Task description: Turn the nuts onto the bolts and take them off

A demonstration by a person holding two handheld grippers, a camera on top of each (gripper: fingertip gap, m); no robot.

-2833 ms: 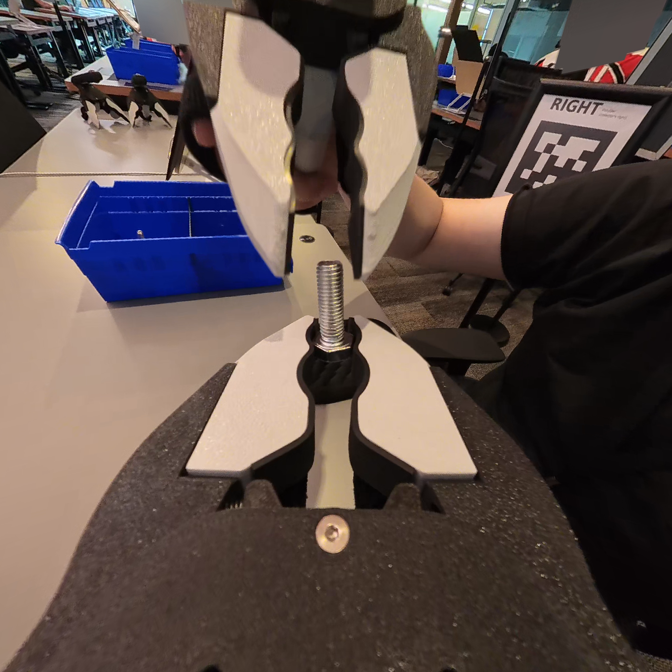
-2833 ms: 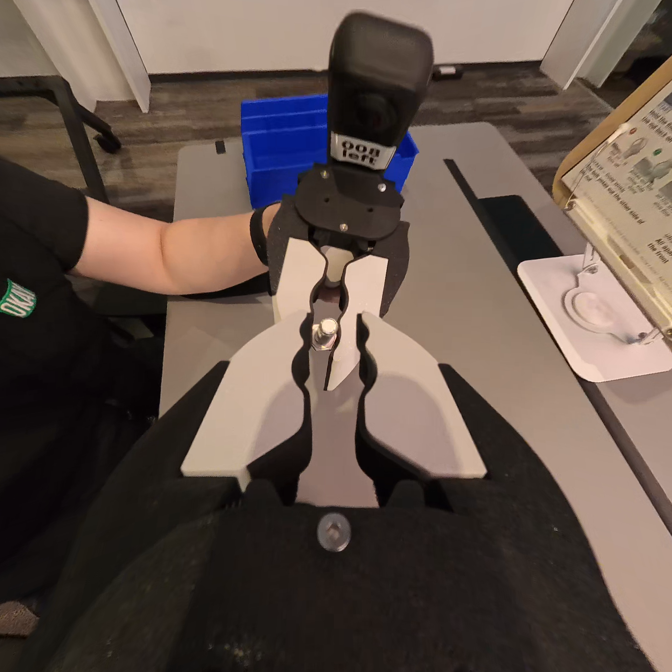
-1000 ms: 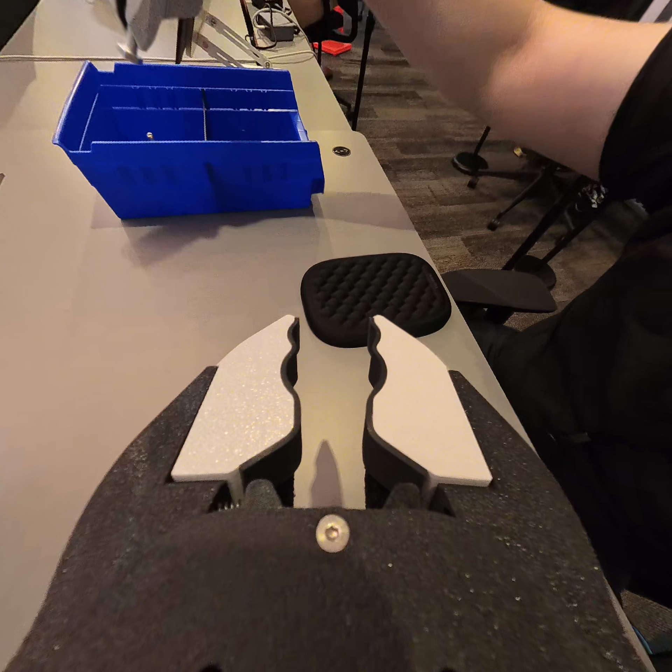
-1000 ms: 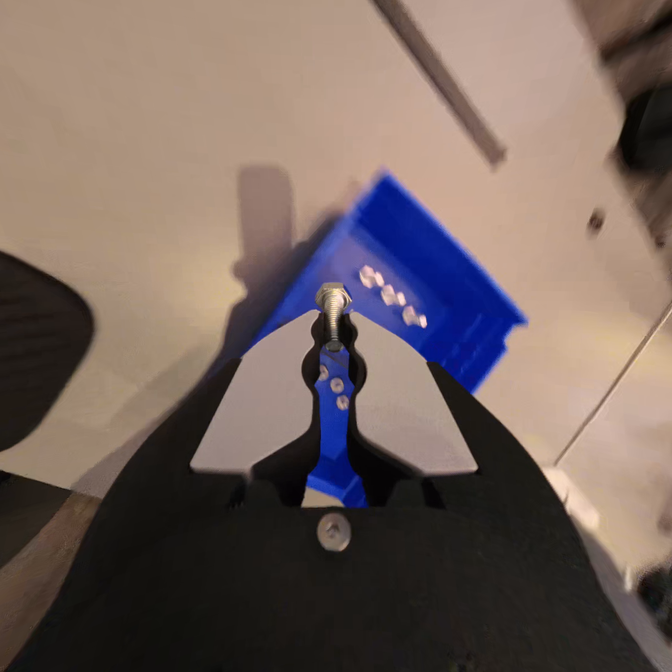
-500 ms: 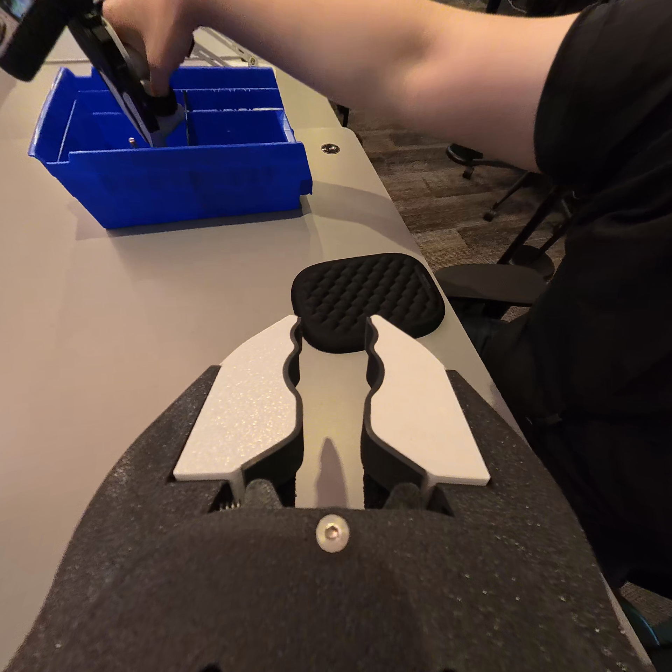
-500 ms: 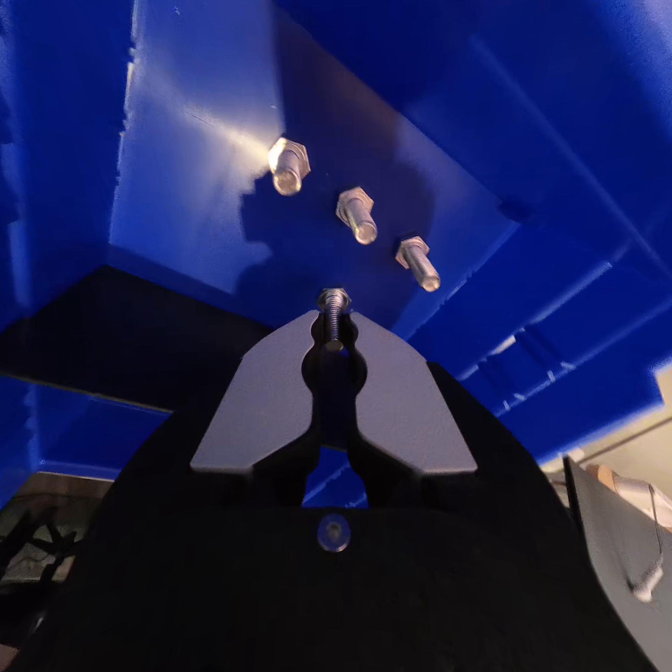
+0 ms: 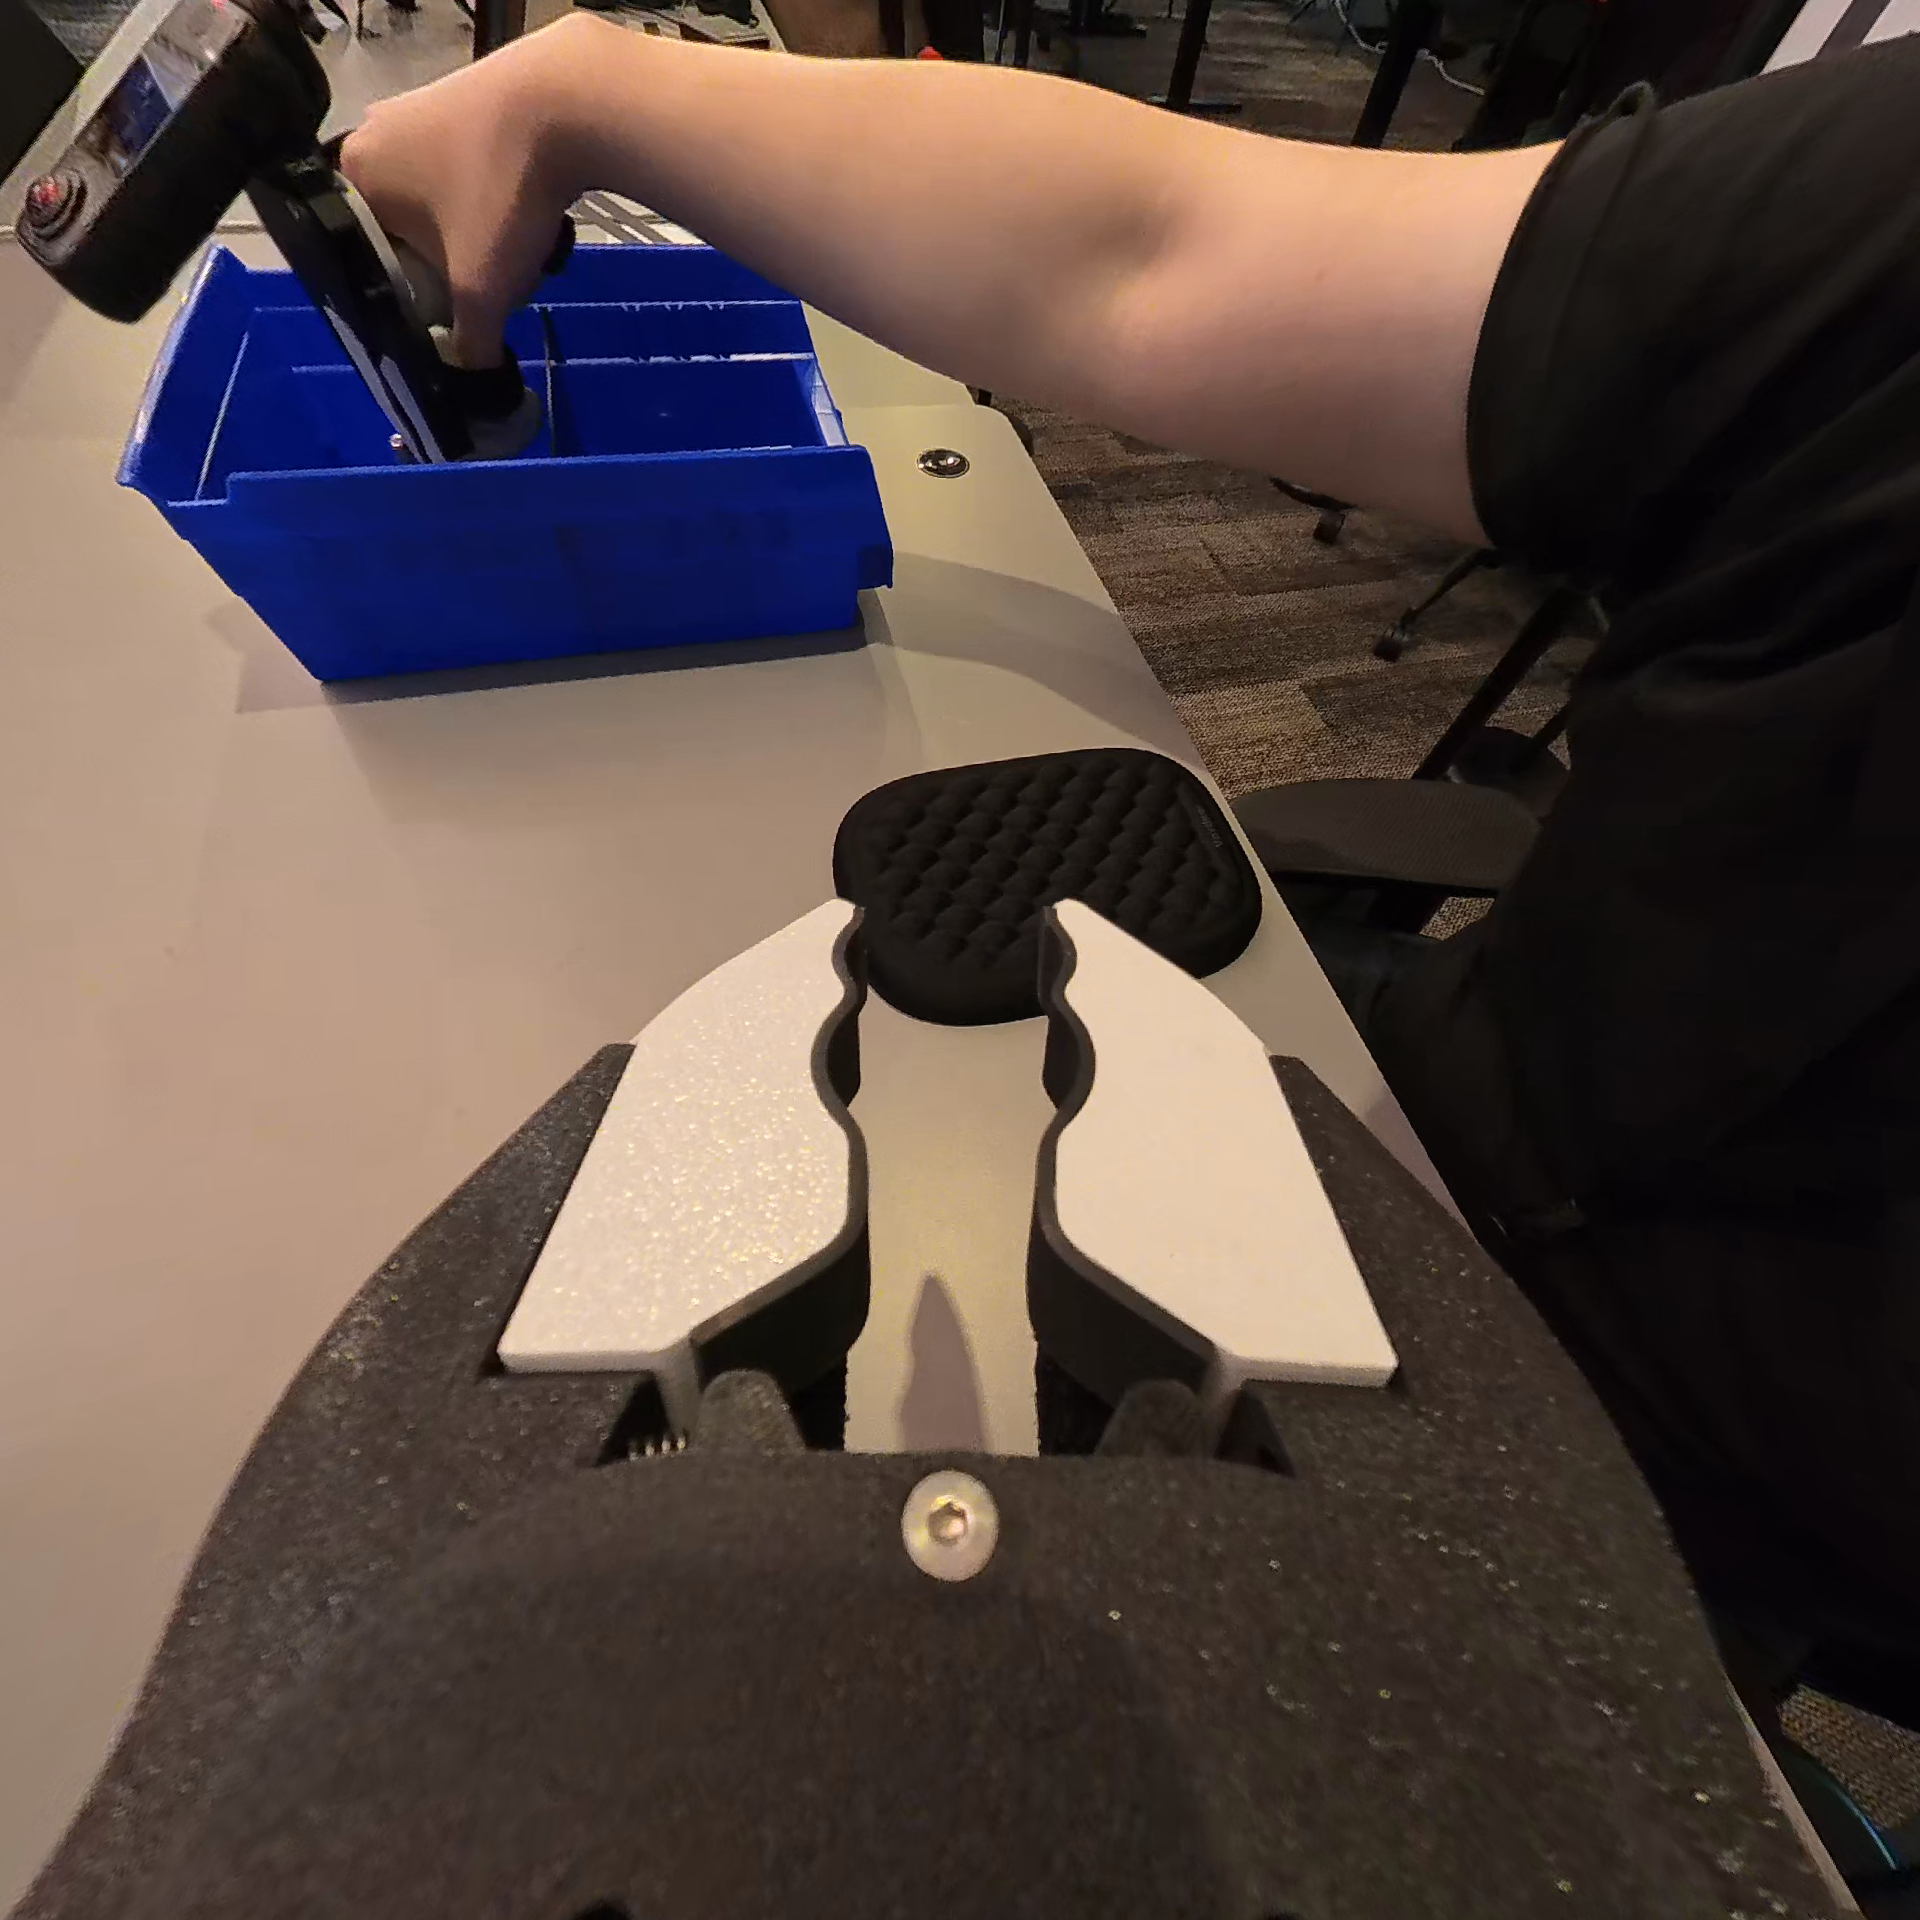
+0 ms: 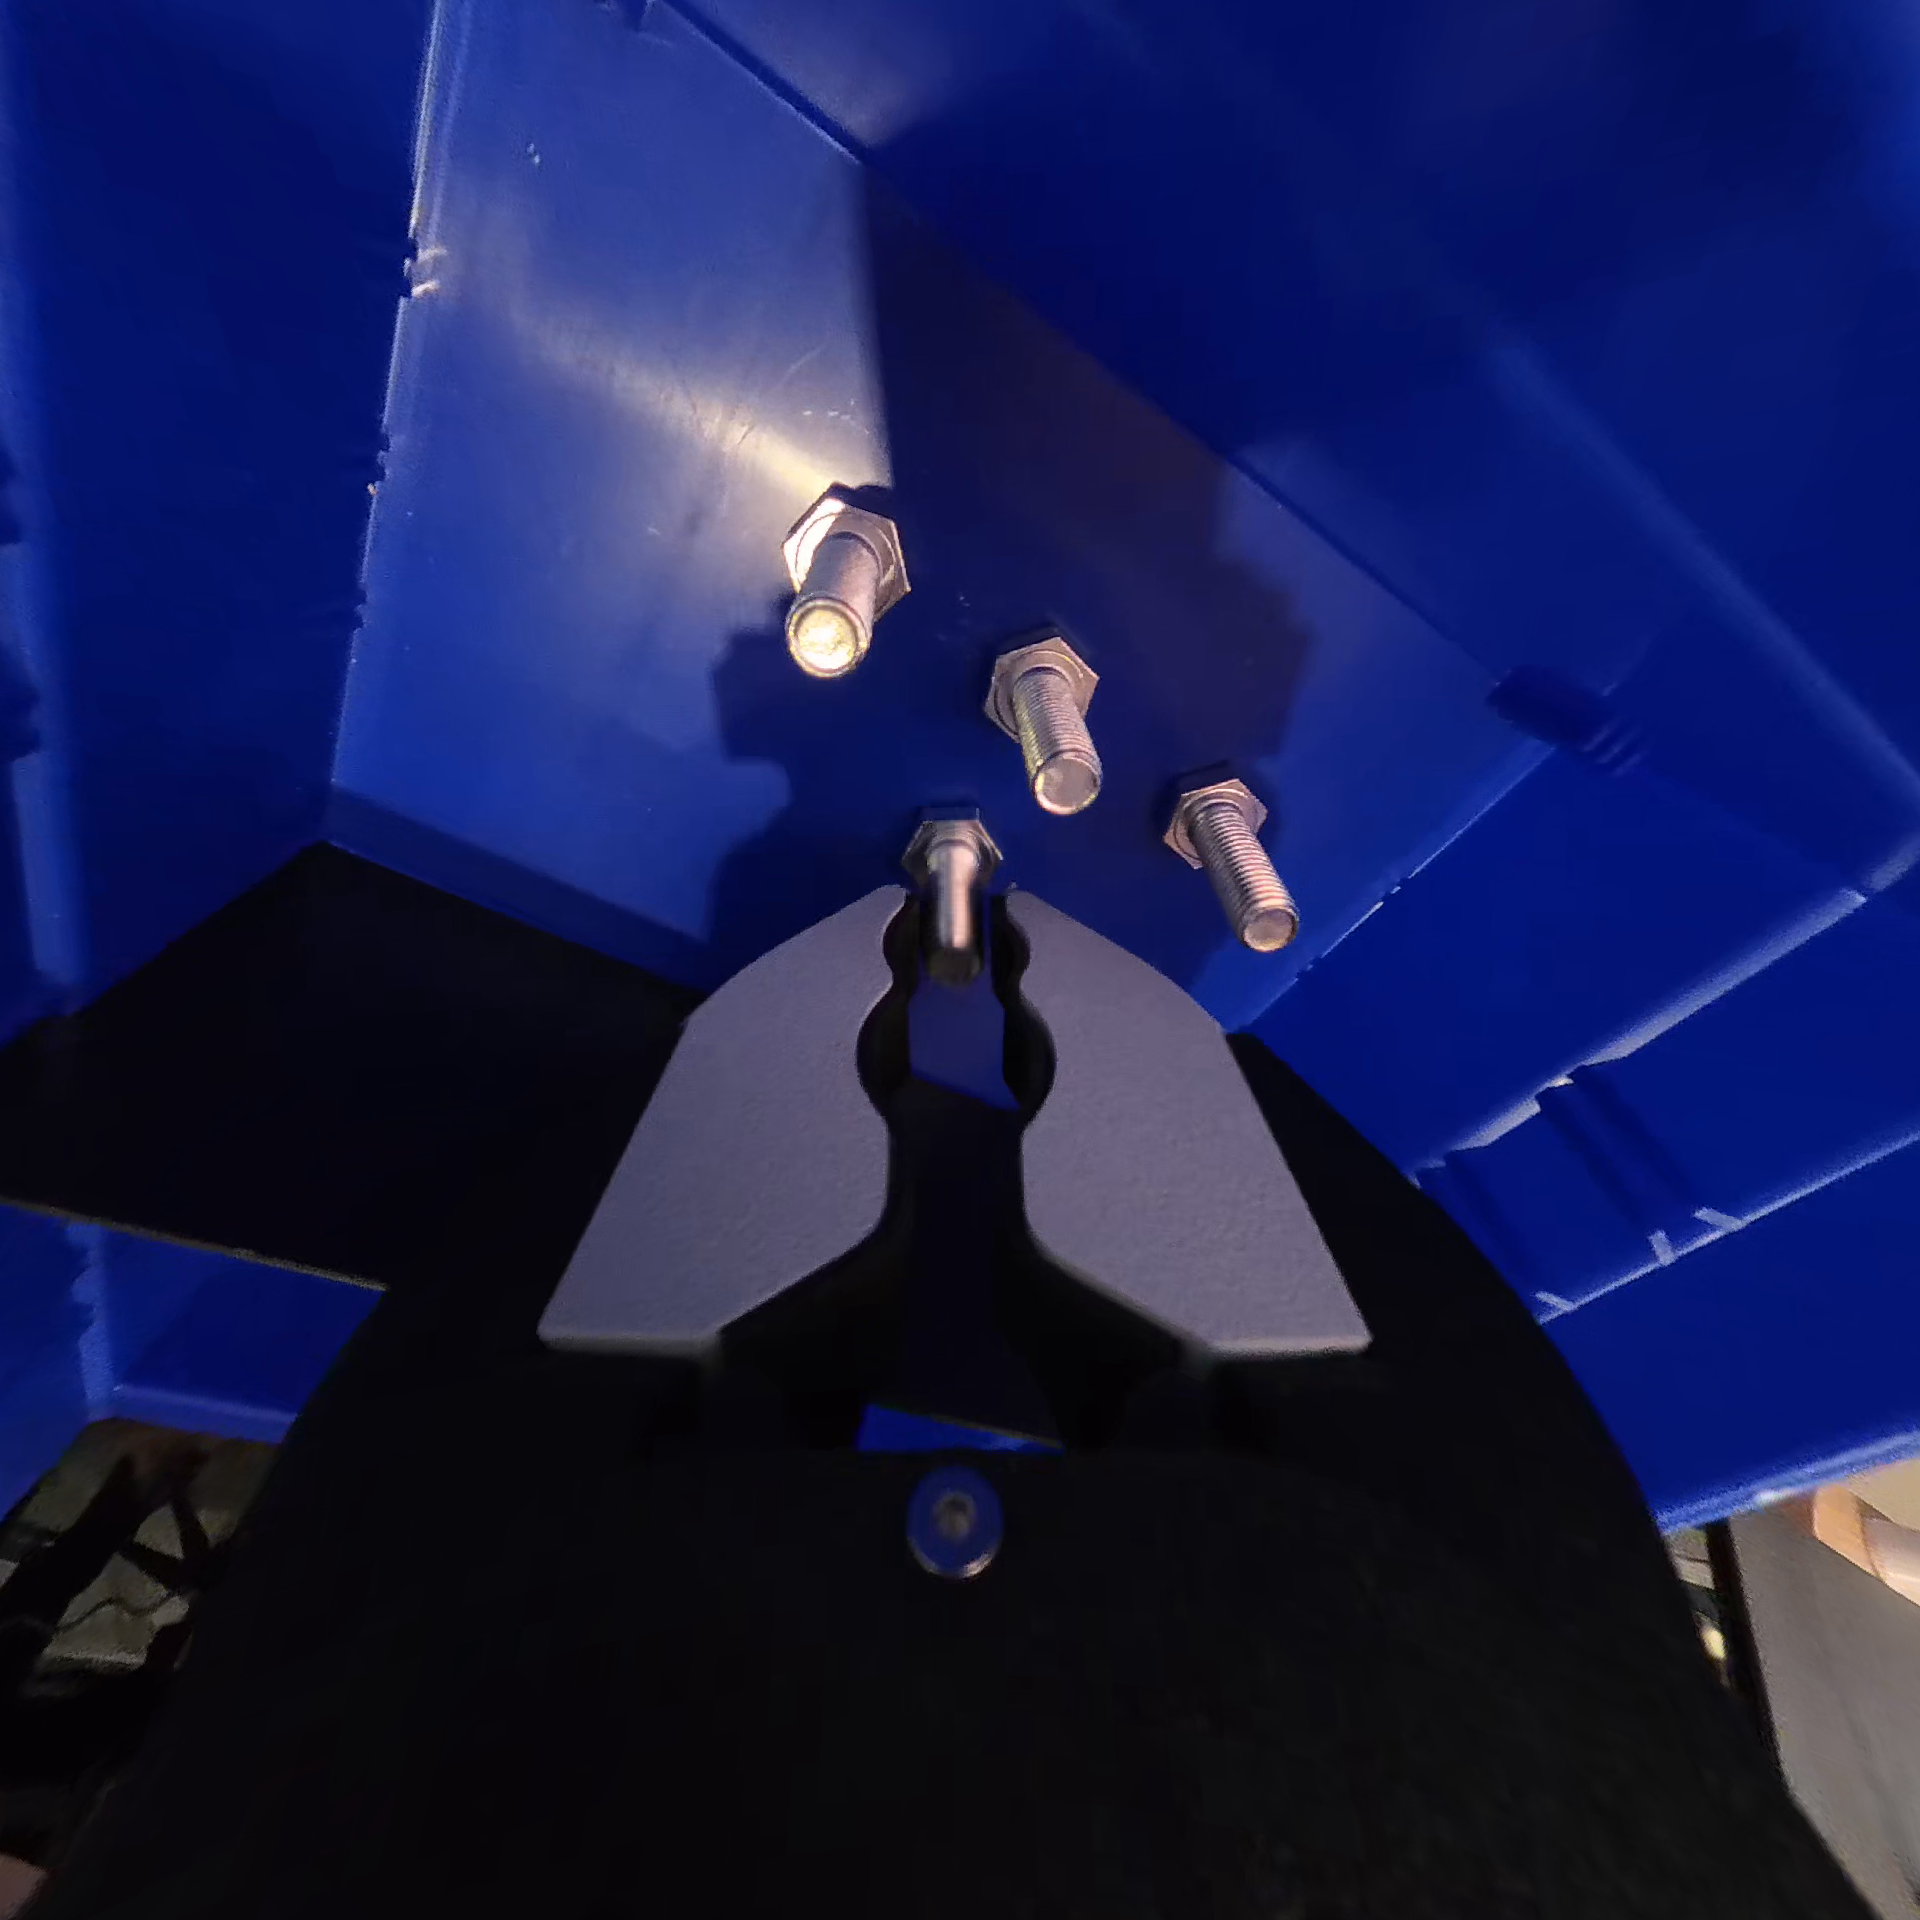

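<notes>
You are reaching your right gripper (image 8: 951, 914) down into a compartment of the blue bin (image 7: 540, 561), its jaws pinched on the threaded shank of a steel bolt (image 8: 948, 883) held head-down, apparently so it can be stood upright like its neighbours. Three more bolts (image 8: 1044, 727) are standing on their hex heads on the glossy plastic floor just beside it, shanks up; whether each carries a nut is hard to tell. Your left gripper (image 7: 951, 940) is hovering over the smooth grey bench (image 7: 364, 935), jaws parted and holding nothing, near a black dimpled rubber pad (image 7: 1049, 862).
</notes>
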